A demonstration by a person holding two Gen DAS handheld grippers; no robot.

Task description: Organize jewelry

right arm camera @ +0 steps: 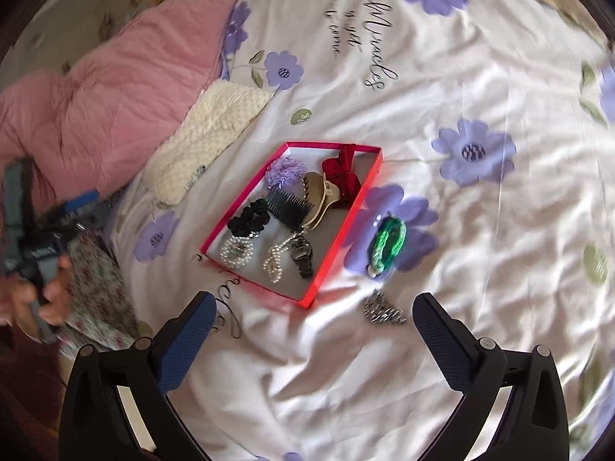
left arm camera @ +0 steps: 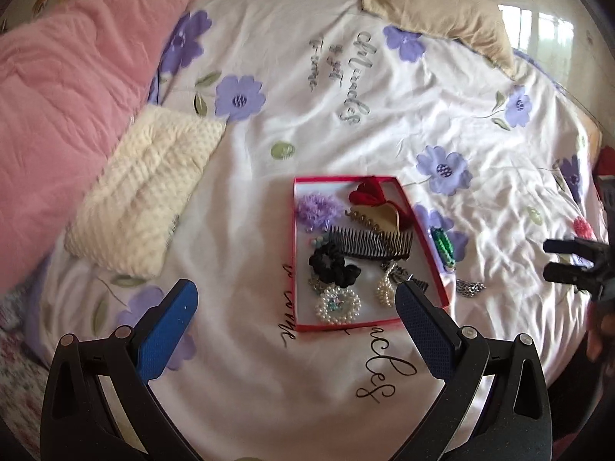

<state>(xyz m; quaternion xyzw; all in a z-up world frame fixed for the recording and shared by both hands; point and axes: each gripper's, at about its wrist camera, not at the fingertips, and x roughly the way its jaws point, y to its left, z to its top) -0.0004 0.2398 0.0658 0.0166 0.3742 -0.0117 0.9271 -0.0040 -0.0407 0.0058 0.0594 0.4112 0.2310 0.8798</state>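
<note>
Mid-frame in the right wrist view, the red box (right arm camera: 348,226) is mostly filled already. Just right of it, the green bracelet (right arm camera: 388,244) and silver chain (right arm camera: 382,311) lie loose on the bedspread (right arm camera: 480,230). Both the left gripper (left arm camera: 296,326) and right gripper (right arm camera: 313,330) are spread wide, empty. I'd guess the chain's next: lower the right, pinch it.

A floral bedspread (right arm camera: 384,365) carries a red tray (right arm camera: 348,226). Beside it lie a green bracelet (right arm camera: 388,244), silver chain (right arm camera: 382,309), cream cushion (right arm camera: 207,142) and pink quilt (right arm camera: 115,107).

Box (right arm camera: 338,234) lay on bedsheet (right arm camera: 423,365). Comb (right arm camera: 286,207), scrunchie (right arm camera: 248,223), pearl pieces (right arm camera: 236,251) inside. Bracelet (right arm camera: 388,244), chain (right arm camera: 382,311) outside, just right of box. Pillow (right arm camera: 207,134) far left.
</note>
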